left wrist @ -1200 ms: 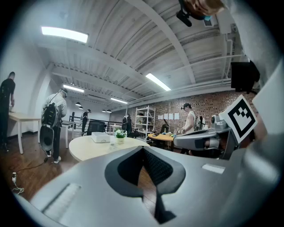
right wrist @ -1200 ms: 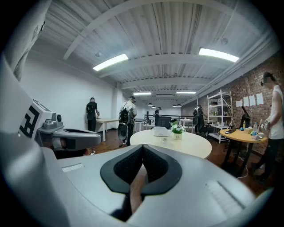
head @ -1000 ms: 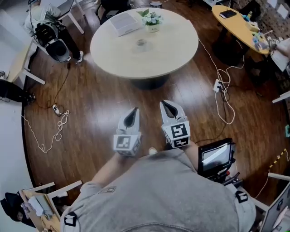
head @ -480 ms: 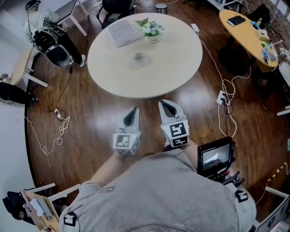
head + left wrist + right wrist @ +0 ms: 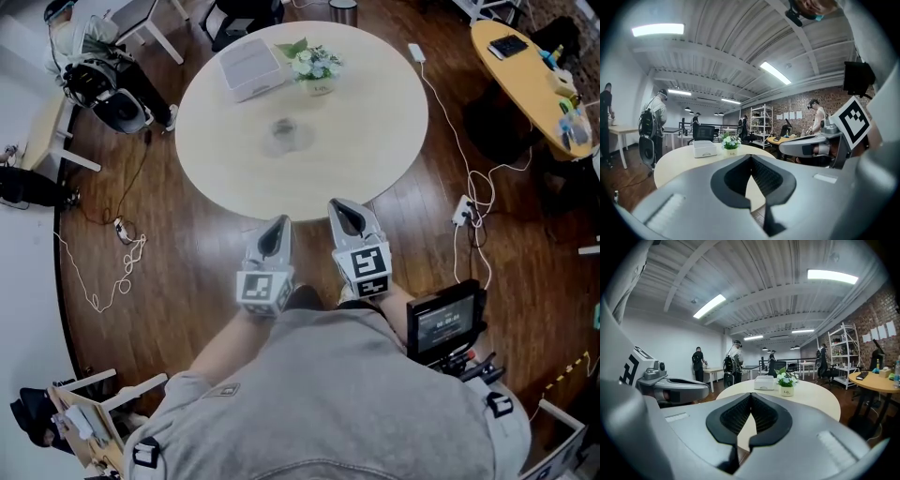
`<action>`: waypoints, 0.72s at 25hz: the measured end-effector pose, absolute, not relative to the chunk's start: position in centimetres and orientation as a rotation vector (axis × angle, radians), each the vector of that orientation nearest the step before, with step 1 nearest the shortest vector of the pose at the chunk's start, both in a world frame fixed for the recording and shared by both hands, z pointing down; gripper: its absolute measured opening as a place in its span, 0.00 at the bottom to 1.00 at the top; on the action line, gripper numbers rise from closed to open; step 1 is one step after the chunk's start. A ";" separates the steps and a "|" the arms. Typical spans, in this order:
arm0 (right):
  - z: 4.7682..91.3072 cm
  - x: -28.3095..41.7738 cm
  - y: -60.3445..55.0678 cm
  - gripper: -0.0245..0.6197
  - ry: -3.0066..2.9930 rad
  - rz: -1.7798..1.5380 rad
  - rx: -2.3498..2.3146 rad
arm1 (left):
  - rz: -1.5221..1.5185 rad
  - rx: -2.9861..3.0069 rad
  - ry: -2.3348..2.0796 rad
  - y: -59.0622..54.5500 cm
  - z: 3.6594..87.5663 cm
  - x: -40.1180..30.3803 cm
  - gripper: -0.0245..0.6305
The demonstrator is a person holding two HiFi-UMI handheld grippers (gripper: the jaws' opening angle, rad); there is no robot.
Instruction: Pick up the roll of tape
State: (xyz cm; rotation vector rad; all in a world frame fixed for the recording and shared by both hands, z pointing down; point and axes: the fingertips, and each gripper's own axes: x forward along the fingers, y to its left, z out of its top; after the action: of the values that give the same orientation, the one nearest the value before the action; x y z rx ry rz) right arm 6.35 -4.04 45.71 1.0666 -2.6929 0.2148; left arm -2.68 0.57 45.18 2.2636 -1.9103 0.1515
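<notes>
From the head view we see the roll of tape [image 5: 283, 132], a pale translucent ring, lying flat near the middle of the round table [image 5: 375, 141], well apart from the white box [image 5: 251, 67] and the potted flowers [image 5: 315, 64] at the far side. Our left gripper [image 5: 278, 225] and right gripper [image 5: 339, 210] sit side by side just short of the near table edge, over the wooden floor [image 5: 187, 225]. We judge the roll light, stiff and smooth, likely to skid if nudged, so we would take it across its wall, one jaw in the hole and one outside. The tabletop around it is bare, so the way in from the near edge is free, and the loose cables [image 5: 120, 262] lie off to the sides. In the left gripper view the jaws meet tip to tip with nothing between them, and we cannot make out the roll. In the right gripper view the jaws are likewise pressed together and empty, so both must part before any grasp
</notes>
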 end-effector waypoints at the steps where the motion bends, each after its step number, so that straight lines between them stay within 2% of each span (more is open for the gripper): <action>1: 45.7 6.0 -4.7 0.06 -2.693 0.219 1.065 | 0.147 2.252 -1.914 -0.1 45.2 -3.1 0.04; 18: 49.4 -2.8 -17.7 0.06 -2.520 0.262 1.186 | 0.147 2.286 -1.750 -14.1 49.5 -13.5 0.04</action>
State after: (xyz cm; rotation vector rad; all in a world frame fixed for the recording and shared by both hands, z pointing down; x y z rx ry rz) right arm -2.77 -17.71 49.37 1.1861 -2.5199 0.2623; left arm -13.54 -14.07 49.46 2.2858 -1.7498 0.1469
